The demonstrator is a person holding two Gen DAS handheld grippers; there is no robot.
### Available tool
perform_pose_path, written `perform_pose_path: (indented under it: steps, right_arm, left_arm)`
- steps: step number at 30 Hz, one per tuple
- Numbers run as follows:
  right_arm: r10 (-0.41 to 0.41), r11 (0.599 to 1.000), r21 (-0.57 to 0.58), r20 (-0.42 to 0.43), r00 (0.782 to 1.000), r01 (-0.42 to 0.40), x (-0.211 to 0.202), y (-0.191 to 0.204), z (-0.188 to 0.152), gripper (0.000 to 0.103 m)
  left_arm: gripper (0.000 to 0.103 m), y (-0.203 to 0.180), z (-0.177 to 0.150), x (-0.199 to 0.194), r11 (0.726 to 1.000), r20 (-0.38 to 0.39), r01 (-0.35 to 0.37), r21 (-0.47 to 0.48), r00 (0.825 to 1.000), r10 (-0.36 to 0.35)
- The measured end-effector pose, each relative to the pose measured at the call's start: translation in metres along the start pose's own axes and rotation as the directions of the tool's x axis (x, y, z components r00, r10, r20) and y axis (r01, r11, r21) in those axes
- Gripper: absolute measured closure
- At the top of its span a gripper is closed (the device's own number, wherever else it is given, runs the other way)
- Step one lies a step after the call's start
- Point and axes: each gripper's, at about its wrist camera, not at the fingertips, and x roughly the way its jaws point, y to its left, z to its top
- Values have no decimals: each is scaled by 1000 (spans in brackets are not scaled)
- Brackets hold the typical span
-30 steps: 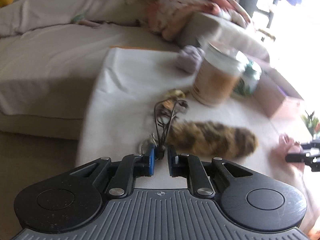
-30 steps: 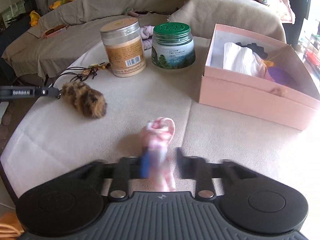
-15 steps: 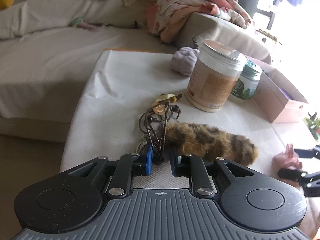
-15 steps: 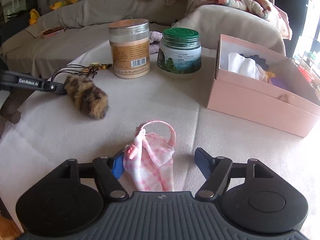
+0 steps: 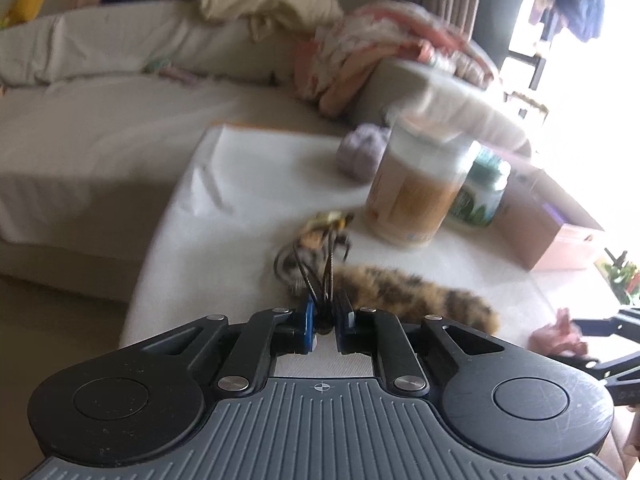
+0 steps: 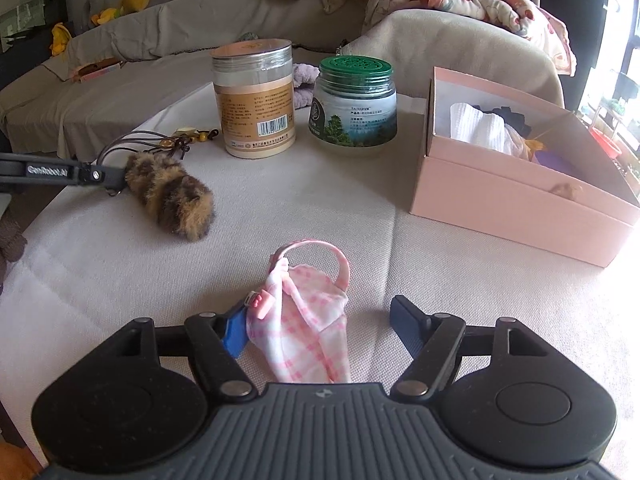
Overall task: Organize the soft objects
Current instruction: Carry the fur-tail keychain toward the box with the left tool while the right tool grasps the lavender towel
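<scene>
A brown furry tail charm lies on the white table cover, its dark cords leading back into my left gripper, which is shut on them. In the right wrist view the left gripper reaches the charm's near end from the left. A pink checked cloth pouch with a pink loop handle lies on the table between the fingers of my open right gripper. The left blue pad touches it and the right pad stands apart. In the left wrist view the pouch shows at the far right.
An open pink box with cloths inside stands at the right. A tan jar and a green-lidded jar stand at the back, with a purple soft item behind them. A sofa with blankets surrounds the table.
My right gripper has opened wide and the pink pouch now rests on the table. My left gripper's jaws have closed tighter on the charm's cords.
</scene>
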Motion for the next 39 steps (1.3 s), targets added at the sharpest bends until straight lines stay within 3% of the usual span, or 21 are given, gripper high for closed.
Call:
perform_pose_path:
  steps: [4,7,11,14,17,21,23,26,28,29,31,36,39]
  right_arm:
    - [-33,995,-89,89,995,41,-17,6,6,31]
    - [17,989,-149,127,992,2,-31,11,27,31]
    - [109,984,-151,123,986,-90,-43,11,88,31]
    - [153,984,-108,110,982,-141,-42,9,155,31]
    - [196,980,-24,3,981,-196,-10,4,229,29]
    - [151,988,46,-173,973,-145,77,9,295,29]
    - [121,991,81,-279,953,-103,130,12,309,29]
    - [86,991,125,-413,907,-37,193,11,310,32]
    - [105,985,168,-465,879,-29,216,7,306,64]
    - [118,983,179,-467,877,-37,217,6,304,66]
    - [133,985,159,-419,898,-72,201,8,304,78]
    - [201,978,108,-238,950,-180,110,3,304,79]
    - [228,973,77,-121,966,-220,39,-5,294,79]
  left_arm:
    - [91,5,16,-31,999,115,31,-17,993,-29]
    - [91,9,30,-54,999,207,43,-11,978,-40]
    - [91,13,47,-70,997,270,75,0,960,-72]
    - [91,13,60,-75,995,299,98,27,949,-102]
    - [91,16,77,-79,988,334,154,32,930,-155]
    - [91,25,92,-83,950,359,311,7,886,-293]
    - [91,29,97,-83,932,356,362,-9,872,-335]
    - [91,34,102,-78,923,344,384,-23,870,-354]
    - [91,34,103,-75,929,338,370,-20,877,-342]
    - [90,35,104,-73,928,333,372,-24,878,-343]
    - [90,34,104,-72,925,329,378,-28,878,-348]
    - [91,26,109,-76,914,341,405,-32,864,-371]
    - [91,9,112,-88,904,347,428,-5,848,-400]
